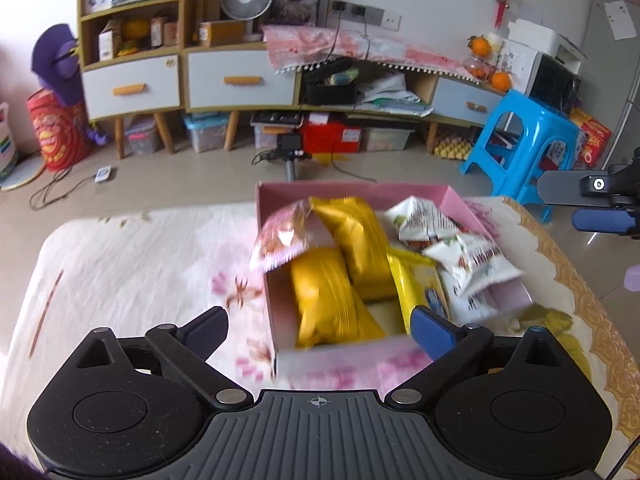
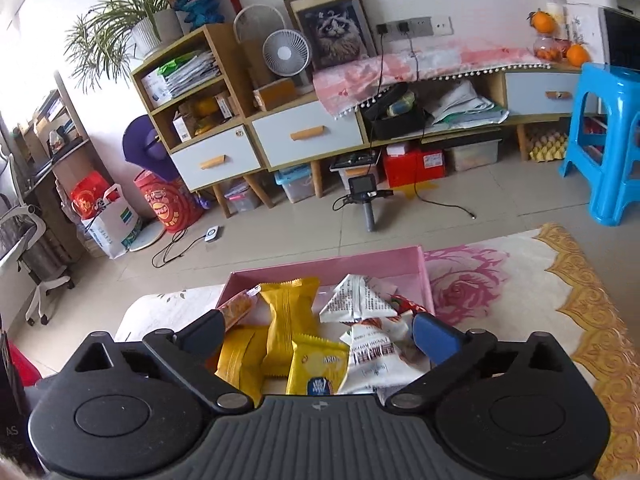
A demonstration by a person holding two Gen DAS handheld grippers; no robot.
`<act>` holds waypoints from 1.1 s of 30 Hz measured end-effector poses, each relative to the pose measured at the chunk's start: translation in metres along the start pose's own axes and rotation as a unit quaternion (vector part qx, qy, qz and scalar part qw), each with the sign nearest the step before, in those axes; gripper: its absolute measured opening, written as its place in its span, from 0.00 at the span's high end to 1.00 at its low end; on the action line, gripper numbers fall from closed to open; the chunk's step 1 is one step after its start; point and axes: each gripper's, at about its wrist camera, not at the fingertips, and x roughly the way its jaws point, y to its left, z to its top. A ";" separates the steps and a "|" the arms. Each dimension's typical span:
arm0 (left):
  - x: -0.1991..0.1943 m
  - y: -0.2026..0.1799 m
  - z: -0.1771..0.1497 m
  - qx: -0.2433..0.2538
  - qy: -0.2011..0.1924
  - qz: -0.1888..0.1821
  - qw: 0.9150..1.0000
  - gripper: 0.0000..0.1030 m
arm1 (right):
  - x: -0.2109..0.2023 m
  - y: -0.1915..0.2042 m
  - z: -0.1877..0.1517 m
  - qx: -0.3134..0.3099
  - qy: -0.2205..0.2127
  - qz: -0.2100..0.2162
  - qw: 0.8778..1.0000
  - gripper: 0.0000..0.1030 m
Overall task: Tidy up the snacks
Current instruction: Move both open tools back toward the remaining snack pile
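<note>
Snacks fill the pink box (image 1: pixel 452 194) near the table's far edge, a pink packet (image 1: pixel 280 240) draped over its left wall. Both left tongs (image 1: pixel 320 322) and right tongs (image 2: pixel 320 330) hang spread, empty. Best nudge that packet fully inside, gripping its crimped edge.

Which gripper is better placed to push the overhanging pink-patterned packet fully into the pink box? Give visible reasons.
Left. The pink-patterned packet overhangs the pink box's left wall, on the open left gripper's side. The right gripper, also open, hovers over the yellow and white packets, further from that edge.
</note>
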 end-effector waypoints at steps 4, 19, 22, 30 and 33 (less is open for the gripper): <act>-0.015 -0.004 -0.016 0.002 0.007 0.006 1.000 0.03 | -0.009 0.006 -0.015 -0.026 0.006 -0.011 1.000 0.08; -0.037 -0.014 -0.069 0.023 0.031 0.019 0.999 0.03 | -0.023 0.016 -0.083 -0.178 0.027 -0.070 0.981 0.08; -0.040 -0.015 -0.077 0.033 0.033 0.020 0.999 0.03 | -0.024 0.015 -0.088 -0.208 0.029 -0.084 0.974 0.08; -0.039 -0.015 -0.103 0.050 0.036 0.017 0.998 0.03 | -0.032 -0.014 -0.097 -0.178 0.054 -0.087 0.979 0.08; -0.038 -0.014 -0.109 0.053 0.035 0.011 0.998 0.03 | -0.031 -0.026 -0.105 -0.181 0.066 -0.095 0.977 0.08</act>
